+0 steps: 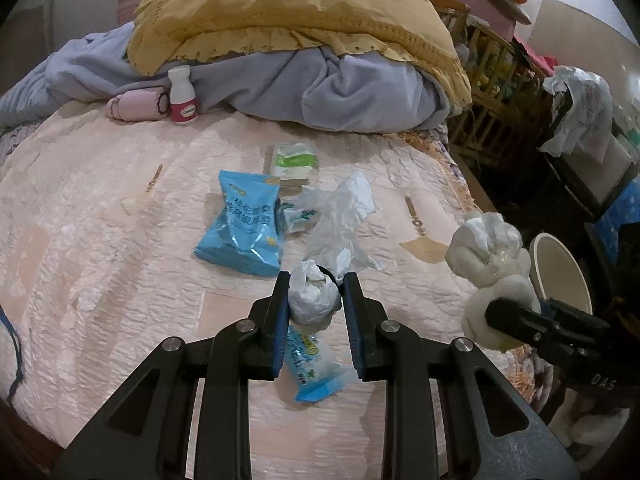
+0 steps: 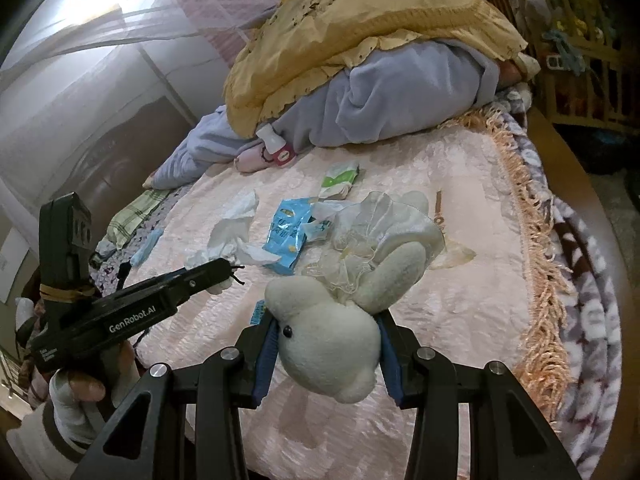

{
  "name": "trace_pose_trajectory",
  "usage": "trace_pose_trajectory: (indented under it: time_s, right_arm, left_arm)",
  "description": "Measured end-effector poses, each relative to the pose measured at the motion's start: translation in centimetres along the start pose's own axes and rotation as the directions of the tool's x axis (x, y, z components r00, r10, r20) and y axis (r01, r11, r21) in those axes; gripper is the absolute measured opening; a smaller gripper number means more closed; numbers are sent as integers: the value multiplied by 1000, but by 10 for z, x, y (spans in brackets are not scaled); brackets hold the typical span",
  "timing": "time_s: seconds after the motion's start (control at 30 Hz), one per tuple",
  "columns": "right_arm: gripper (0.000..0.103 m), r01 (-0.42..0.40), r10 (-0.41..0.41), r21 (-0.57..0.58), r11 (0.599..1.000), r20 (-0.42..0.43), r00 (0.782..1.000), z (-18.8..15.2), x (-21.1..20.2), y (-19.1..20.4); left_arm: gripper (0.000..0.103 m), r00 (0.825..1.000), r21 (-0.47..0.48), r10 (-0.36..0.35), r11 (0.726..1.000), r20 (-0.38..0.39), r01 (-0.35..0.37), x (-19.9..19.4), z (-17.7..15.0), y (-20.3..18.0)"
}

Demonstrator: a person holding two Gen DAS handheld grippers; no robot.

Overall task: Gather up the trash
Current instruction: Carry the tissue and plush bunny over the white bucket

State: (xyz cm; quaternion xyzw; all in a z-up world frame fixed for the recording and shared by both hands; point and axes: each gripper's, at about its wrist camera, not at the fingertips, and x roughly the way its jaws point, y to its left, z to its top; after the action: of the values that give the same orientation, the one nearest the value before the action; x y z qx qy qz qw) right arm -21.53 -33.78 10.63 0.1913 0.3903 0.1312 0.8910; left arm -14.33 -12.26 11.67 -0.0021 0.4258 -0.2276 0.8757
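Observation:
My left gripper (image 1: pixel 315 294) is shut on a crumpled white tissue (image 1: pixel 312 298) just above the pink bedspread (image 1: pixel 100 240). Its tail of white paper (image 1: pixel 340 216) trails forward. My right gripper (image 2: pixel 326 344) is shut on a white plush toy (image 2: pixel 328 344) in a lace dress, held above the bed; it also shows in the left wrist view (image 1: pixel 486 256). On the bed lie a blue snack bag (image 1: pixel 244 224), a small blue-white wrapper (image 1: pixel 316 368), a green-white packet (image 1: pixel 294 160) and another torn wrapper (image 1: pixel 298 216).
A white bottle with a pink label (image 1: pixel 182 96) stands by a pink roll (image 1: pixel 136 106) against the grey blanket (image 1: pixel 320 80) and yellow pillow (image 1: pixel 296 8). A white bin (image 1: pixel 560 272) stands off the bed's right edge, by a wooden crib (image 1: pixel 500 68).

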Motion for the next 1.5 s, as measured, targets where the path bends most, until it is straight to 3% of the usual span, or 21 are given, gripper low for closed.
trace_pose_trajectory:
  time_s: [0.53, 0.93, 1.5]
  right_arm:
    - [43, 75, -76, 22, 997, 48, 996, -4, -37, -30]
    - [43, 142, -153, 105, 984, 105, 983, -8, -84, -70]
    - [43, 230, -273, 243, 942, 159, 949, -25, -142, -133]
  left_arm:
    - [23, 998, 88, -64, 994, -19, 65, 16, 0, -64]
    - [23, 990, 177, -134, 974, -40, 139, 26, 1, -127]
    - [23, 961, 237, -249, 933, -120, 271, 46, 1, -216]
